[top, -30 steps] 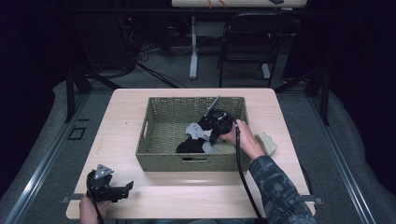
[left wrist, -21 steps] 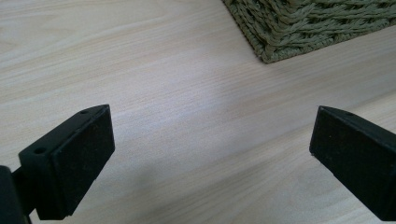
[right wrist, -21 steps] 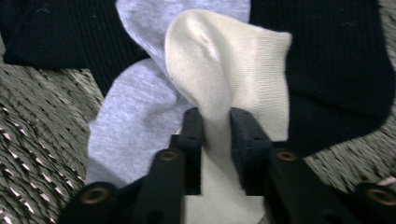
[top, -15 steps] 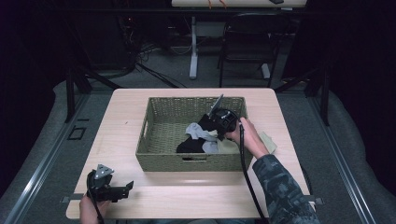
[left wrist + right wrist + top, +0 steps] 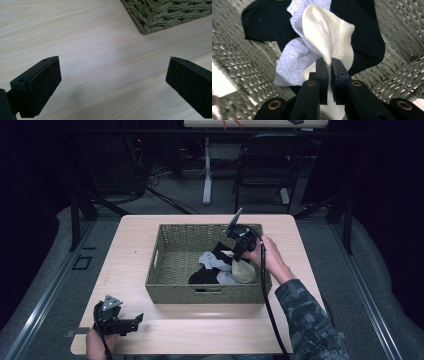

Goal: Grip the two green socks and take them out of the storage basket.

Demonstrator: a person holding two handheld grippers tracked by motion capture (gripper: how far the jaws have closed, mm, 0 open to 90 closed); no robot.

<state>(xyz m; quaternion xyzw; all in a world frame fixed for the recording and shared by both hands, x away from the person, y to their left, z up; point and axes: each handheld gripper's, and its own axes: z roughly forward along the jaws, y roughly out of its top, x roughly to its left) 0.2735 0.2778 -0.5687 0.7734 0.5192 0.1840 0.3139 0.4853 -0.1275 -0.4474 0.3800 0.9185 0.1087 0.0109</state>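
the cream sock [image 5: 329, 37] is pinched in the right gripper over the woven basket, inside its right half; the rest runs left to right across the high view.

at the near left corner of the light wooden table [image 5: 135, 245] a hand [image 5: 95, 346] holds the left gripper [image 5: 131, 322] low over the tabletop, well apart from the basket. a grey three-cornered plate [image 5: 111, 301] sits on top of it. in the left gripper view its two black jaws stand wide apart with nothing between them, bare wood below, and a corner of the basket [image 5: 165, 12] shows at the top right.

the olive-green woven basket [image 5: 172, 275] sits in the middle of the table. inside it, toward the centre and right, lies a small heap: a black sock [image 5: 202, 276] lowest, a pale grey sock [image 5: 210, 260] lying over it, and the cream sock [image 5: 243, 270] at the right end, near the basket's right wall.

the right gripper [image 5: 239, 251] is above that right end, pointing down into the basket, held by a hand [image 5: 270, 260] whose camouflage-patterned sleeve [image 5: 307, 325] comes in from the bottom right. a black cable [image 5: 265, 295] trails from it down along the forearm.

in the right gripper view the jaws of the right gripper [image 5: 329, 63] are closed almost together on a fold of the cream sock, which rises from between them in a bunched peak. the grey sock [image 5: 292, 58] lies just left of it and touches it; the black sock [image 5: 267, 20] spreads beneath both, over the basket's woven floor [image 5: 237, 67].
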